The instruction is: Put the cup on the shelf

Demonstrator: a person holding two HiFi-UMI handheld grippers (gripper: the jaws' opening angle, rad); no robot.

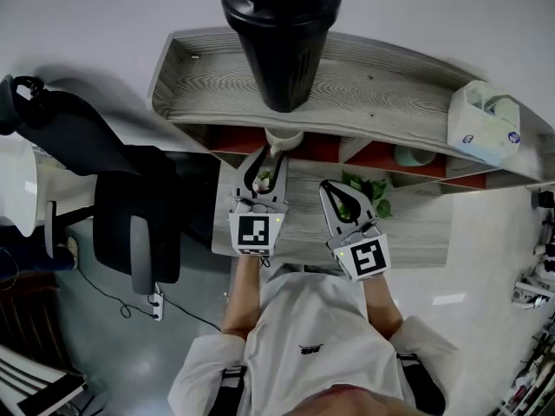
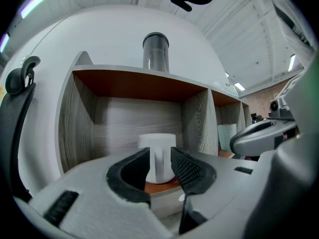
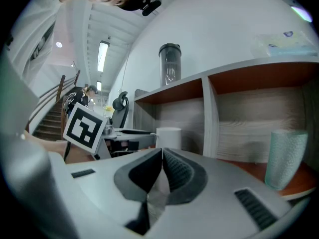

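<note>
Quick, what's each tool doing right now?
Left tool: open, white cup just ahead of its tips.
Right tool: closed, holding nothing.

Our left gripper [image 1: 263, 166] and right gripper [image 1: 330, 191] point forward, side by side. The left's jaws stand apart. The right's are pressed together.

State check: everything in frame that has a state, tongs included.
white cup: upright in the left compartment of the shelf, not gripped.
left tongs: open, jaws either side of the cup's handle.
right tongs: shut, empty.
black shaker: upright on the shelf top, lid on.
pale green cup: upright, next compartment over.
</note>
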